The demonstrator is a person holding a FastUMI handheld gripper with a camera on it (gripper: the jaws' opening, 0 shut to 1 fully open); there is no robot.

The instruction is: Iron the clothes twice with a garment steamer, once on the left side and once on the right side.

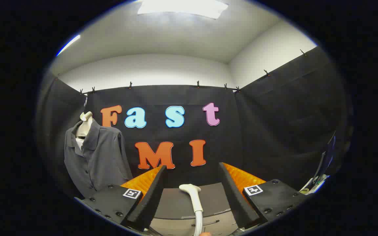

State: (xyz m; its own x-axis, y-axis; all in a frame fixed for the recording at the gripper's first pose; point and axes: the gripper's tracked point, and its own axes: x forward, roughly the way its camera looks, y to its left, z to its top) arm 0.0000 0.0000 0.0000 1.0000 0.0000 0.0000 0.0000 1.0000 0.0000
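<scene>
Grey cloth is the largest thing to note: a shirt hangs on a pale mannequin form against the booth's black wall, well off to the left of the steamer. Next comes the grey bench, lying beneath the steamer. The tongs stand released, their fingers spread wide with open space on both sides of the steamer. Smallest is the steamer itself, a pale curved handle with its head pointing away, sitting on the bench midway between the fingers and touching neither.

Ironing has not yet begun, I judge, and the pick-up comes first. The handle is smooth and rounded, so a clench landing off-centre could let it twist or slip out. Carried loosely, its head could meet the shirt at an angle and miss one side.
</scene>
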